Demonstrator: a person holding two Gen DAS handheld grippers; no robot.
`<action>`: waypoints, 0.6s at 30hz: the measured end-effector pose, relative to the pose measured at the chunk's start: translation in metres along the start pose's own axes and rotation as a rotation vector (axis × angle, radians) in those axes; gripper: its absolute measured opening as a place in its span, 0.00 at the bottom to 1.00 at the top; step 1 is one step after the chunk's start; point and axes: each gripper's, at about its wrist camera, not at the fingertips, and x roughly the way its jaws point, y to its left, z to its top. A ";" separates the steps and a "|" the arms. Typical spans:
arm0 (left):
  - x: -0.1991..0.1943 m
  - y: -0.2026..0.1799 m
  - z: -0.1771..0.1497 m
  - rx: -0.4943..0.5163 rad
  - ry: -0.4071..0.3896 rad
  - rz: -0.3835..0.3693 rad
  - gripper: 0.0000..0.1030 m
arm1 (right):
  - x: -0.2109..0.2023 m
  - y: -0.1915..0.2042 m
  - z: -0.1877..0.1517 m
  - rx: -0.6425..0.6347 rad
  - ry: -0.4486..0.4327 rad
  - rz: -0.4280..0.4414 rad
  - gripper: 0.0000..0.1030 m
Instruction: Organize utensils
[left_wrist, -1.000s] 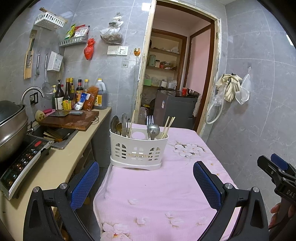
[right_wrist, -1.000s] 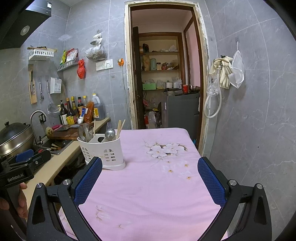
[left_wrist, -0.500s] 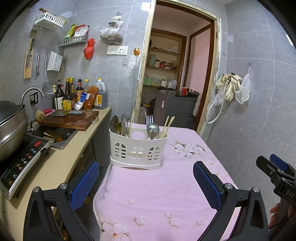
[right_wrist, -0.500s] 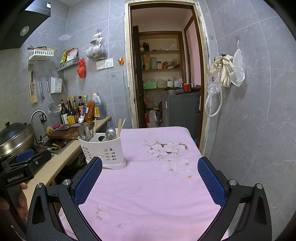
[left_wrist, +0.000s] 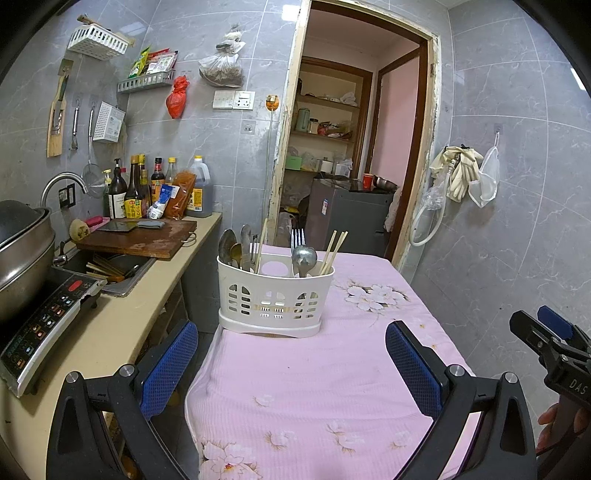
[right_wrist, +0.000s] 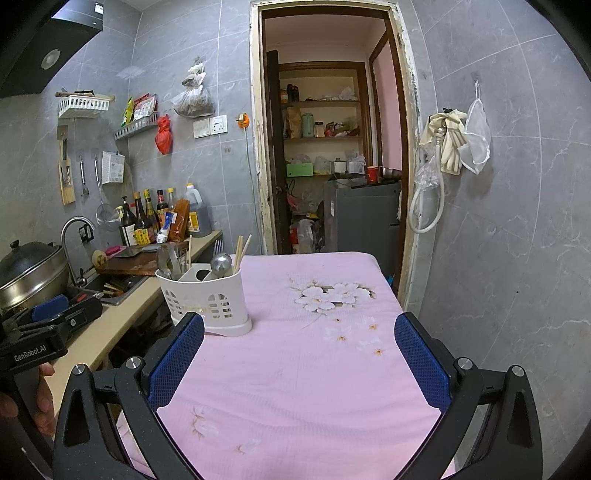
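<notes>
A white slotted utensil caddy (left_wrist: 275, 299) (right_wrist: 206, 298) stands near the far left of the pink flowered tablecloth (left_wrist: 332, 376) (right_wrist: 317, 362). Spoons (left_wrist: 231, 249) fill its left compartment, while a round ladle (left_wrist: 304, 257) (right_wrist: 221, 263), a fork (left_wrist: 297, 237) and chopsticks (left_wrist: 334, 251) (right_wrist: 242, 248) stand at its right. My left gripper (left_wrist: 291, 363) hovers open in front of the caddy, holding nothing. My right gripper (right_wrist: 299, 360) is open over the cloth, to the right of the caddy. Each gripper shows at the edge of the other's view, held by a hand.
A beige counter (left_wrist: 110, 325) runs along the left with an induction cooker (left_wrist: 40, 325), a steel pot (left_wrist: 22, 254), a sink (left_wrist: 110, 266) and a wooden cutting board (left_wrist: 140, 240). Bottles (left_wrist: 147, 192) line the wall. A doorway (left_wrist: 347, 155) opens beyond the table.
Both views have shifted only slightly; the right gripper's view has tilted a little, so the caddy sits marginally lower. Both grippers stay open and empty.
</notes>
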 end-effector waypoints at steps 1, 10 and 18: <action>0.000 0.000 0.000 0.000 0.000 0.000 0.99 | 0.000 0.000 0.000 0.000 0.001 0.001 0.99; 0.001 0.001 0.000 0.001 0.000 -0.001 0.99 | 0.000 0.000 0.000 0.000 0.001 0.001 0.99; 0.001 0.002 0.000 0.000 0.001 -0.002 0.99 | 0.000 0.001 0.000 -0.001 0.003 0.001 0.99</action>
